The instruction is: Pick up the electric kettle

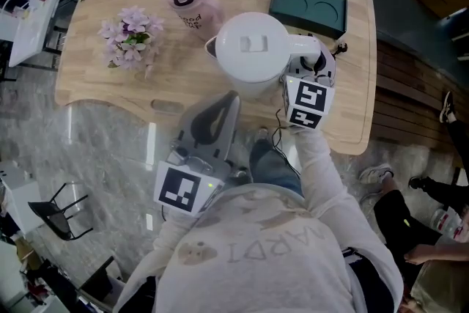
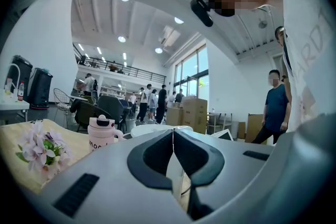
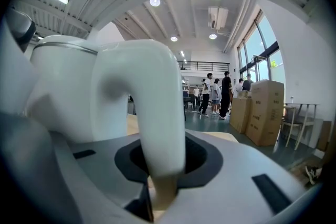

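Observation:
The white electric kettle (image 1: 249, 48) is at the middle of the wooden table (image 1: 110, 84), its lid facing up and its handle (image 1: 304, 46) pointing right. My right gripper (image 1: 311, 59) is shut on that handle. In the right gripper view the curved white handle (image 3: 152, 113) runs down between the jaws of the right gripper (image 3: 163, 165), with the kettle body (image 3: 58, 86) at the left. My left gripper (image 1: 223, 110) hovers at the table's front edge just below the kettle. Its jaws meet with nothing between them in the left gripper view (image 2: 172, 157).
A pink bottle (image 1: 192, 0) and a bunch of pale flowers (image 1: 130, 33) stand left of the kettle. A dark green box (image 1: 308, 5) lies behind it at the back right. A black chair (image 1: 58, 209) stands on the floor lower left. People stand far off (image 2: 152, 102).

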The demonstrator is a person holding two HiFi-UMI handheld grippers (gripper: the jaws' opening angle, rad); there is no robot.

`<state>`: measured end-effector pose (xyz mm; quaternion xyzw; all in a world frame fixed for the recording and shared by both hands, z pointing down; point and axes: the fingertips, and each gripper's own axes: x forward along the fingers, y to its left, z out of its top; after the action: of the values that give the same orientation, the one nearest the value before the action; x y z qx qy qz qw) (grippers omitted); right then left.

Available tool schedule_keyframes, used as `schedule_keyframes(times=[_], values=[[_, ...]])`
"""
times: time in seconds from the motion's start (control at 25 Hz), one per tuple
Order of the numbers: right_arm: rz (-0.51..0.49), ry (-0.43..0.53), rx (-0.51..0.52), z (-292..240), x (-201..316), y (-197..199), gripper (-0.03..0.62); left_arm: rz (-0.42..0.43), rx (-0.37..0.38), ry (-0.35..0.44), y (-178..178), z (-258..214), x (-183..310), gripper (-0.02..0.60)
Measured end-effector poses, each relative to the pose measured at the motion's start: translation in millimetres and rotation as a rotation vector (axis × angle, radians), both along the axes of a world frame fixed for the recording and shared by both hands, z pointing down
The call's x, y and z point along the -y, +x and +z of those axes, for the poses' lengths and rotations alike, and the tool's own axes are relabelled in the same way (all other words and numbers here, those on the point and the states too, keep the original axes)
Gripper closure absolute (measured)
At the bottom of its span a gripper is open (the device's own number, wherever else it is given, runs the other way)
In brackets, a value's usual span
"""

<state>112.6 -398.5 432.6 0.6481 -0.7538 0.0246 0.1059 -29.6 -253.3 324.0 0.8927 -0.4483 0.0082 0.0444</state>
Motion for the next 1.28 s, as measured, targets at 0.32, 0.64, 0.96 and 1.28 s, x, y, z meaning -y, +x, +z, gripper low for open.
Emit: schedule_keyframes(times=[0.32,0.64,0.96,1.28], values=[[0.027,0.022,0.030,-22.0,-29.2,7.2,0.514,0.019,-0.008,0.007,-3.6,-7.3,-25.8,0.568],[0.040,0.039,0.037,-45.8,-69.2,6.7,0.514,0.033,-0.022,0.068,-11.8,-24.1,-60.1,0.568],[0.055,0.057,0.030,-68.6,-125.5,2.5,0.514,0.031,-0.028,0.114,-29.2,-34.7,-106.9,0.568],[0.071,0.072,0.031,-86.9,-195.4,-5.4,0.514,0.031,-0.047,0.153,-49.2,-42.7,-168.0,0.568]])
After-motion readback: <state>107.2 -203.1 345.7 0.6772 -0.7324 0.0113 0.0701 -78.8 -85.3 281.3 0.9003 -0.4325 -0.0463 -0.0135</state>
